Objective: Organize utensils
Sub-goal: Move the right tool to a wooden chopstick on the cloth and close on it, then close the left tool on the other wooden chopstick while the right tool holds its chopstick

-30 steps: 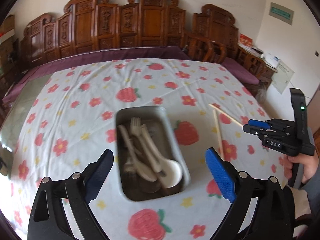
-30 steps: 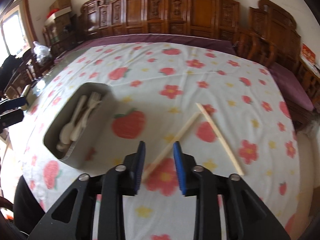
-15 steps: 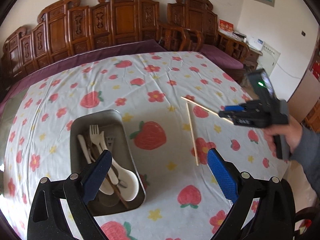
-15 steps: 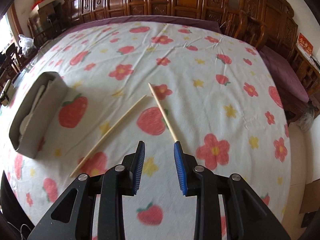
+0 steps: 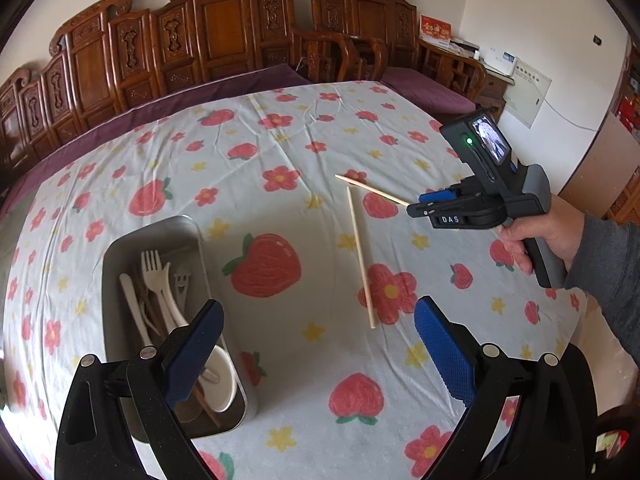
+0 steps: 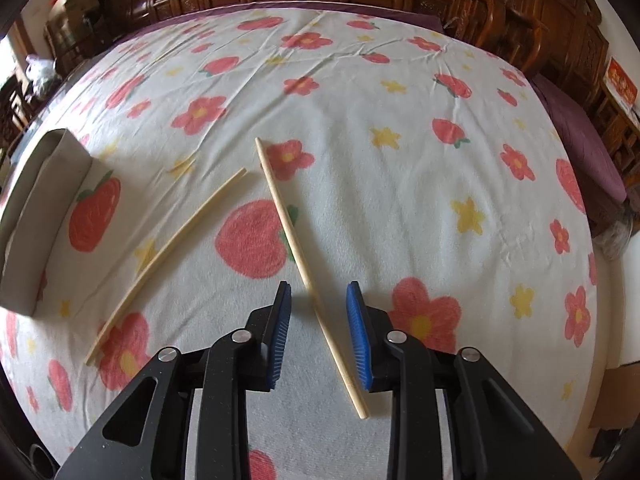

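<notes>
Two wooden chopsticks lie on the flowered tablecloth. The right chopstick (image 6: 298, 248) runs between the blue pads of my right gripper (image 6: 319, 304), which is open around it and not touching it. The left chopstick (image 6: 168, 252) lies apart to its left; it also shows in the left wrist view (image 5: 361, 256). My right gripper (image 5: 424, 206) hovers over the far chopstick (image 5: 372, 189). A metal tray (image 5: 116, 248) holds white forks, spoons and a ladle. My left gripper (image 5: 320, 340) is open wide and empty, just right of the tray.
The tray's outer wall (image 6: 36, 200) stands at the left in the right wrist view. Carved wooden chairs (image 5: 224, 28) line the far side of the table. The table edge (image 6: 600, 280) drops off at the right.
My right gripper has moved forward and down so the right chopstick now lies between its pads. My left gripper has swung right, away from over the tray.
</notes>
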Demonstrator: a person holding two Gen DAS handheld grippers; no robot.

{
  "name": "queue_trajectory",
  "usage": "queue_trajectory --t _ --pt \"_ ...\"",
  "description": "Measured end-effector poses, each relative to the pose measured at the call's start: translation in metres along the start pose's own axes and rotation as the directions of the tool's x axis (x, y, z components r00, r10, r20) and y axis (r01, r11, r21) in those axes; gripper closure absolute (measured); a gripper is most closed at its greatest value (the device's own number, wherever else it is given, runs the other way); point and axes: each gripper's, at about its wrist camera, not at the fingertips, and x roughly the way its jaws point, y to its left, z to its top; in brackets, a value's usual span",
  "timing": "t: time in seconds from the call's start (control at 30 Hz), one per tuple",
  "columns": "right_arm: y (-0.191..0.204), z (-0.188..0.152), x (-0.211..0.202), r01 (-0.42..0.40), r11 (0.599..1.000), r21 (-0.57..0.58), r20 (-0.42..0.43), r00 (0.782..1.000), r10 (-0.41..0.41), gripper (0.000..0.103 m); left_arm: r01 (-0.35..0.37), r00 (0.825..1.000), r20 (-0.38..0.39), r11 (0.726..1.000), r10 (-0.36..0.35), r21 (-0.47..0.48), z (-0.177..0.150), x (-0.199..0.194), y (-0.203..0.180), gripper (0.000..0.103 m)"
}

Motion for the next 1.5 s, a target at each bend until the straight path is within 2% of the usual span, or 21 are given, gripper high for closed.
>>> queue_trajectory --t 0.03,0.1,0.3,0.43,0.67,0.83,0.9,0.97,1.03,1.2,1.37,1.5 --pt "0.000 -0.002 -0.001 0.002 1.000 0.001 -0.002 1.000 -0.002 0.094 0.000 1.000 0.003 1.000 0.000 -0.002 0.001 0.002 -0.002 0.011" --pt "0.001 -0.008 -0.004 0.005 1.000 -0.002 -0.007 1.000 -0.005 0.097 0.001 1.000 0.004 1.000 -0.001 -0.004 0.001 0.006 -0.004 0.011" --pt "0.001 -0.038 -0.019 0.018 0.999 0.035 0.004 1.000 -0.018 0.097 0.031 1.000 -0.004 1.000 -0.031 0.000 0.007 0.019 -0.017 0.011" --pt "0.000 -0.056 -0.037 0.023 0.993 0.112 0.042 0.999 -0.028 0.097 0.074 0.997 -0.015 0.997 -0.075 -0.014 0.010 0.033 -0.025 0.011" --pt "0.003 -0.077 -0.075 -0.003 0.980 0.201 0.126 0.992 -0.023 0.097 0.076 0.996 -0.045 0.997 -0.076 0.000 0.019 0.064 -0.042 0.012" --pt "0.001 -0.086 -0.097 -0.020 0.976 0.217 0.159 0.987 -0.015 0.097 0.040 0.995 -0.088 0.998 -0.036 0.044 0.023 0.095 -0.049 0.020" --pt "0.003 -0.091 -0.102 -0.016 0.977 0.212 0.162 0.987 -0.019 0.097 0.022 0.993 -0.116 0.998 -0.016 0.051 0.023 0.108 -0.049 0.029" --pt "0.006 -0.097 -0.106 -0.012 0.979 0.204 0.164 0.986 -0.022 0.097 0.018 0.990 -0.143 0.999 -0.012 0.040 0.025 0.119 -0.046 0.033" --pt "0.008 -0.100 -0.107 -0.015 0.979 0.202 0.166 0.986 -0.019 0.097 0.006 0.988 -0.154 1.000 -0.002 0.023 0.027 0.126 -0.042 0.035" --pt "0.013 -0.110 -0.109 -0.045 0.977 0.210 0.169 0.986 0.009 0.097 -0.002 0.984 -0.176 1.000 0.000 -0.015 0.031 0.138 -0.038 0.051" --pt "0.016 -0.112 -0.115 -0.056 0.978 0.199 0.170 0.985 0.022 0.097 -0.020 0.980 -0.199 1.000 0.018 -0.006 0.031 0.149 -0.040 0.066" --pt "0.017 -0.112 -0.123 -0.050 0.979 0.199 0.180 0.984 0.014 0.097 -0.047 0.980 -0.191 0.998 0.052 0.031 0.031 0.151 -0.046 0.072"
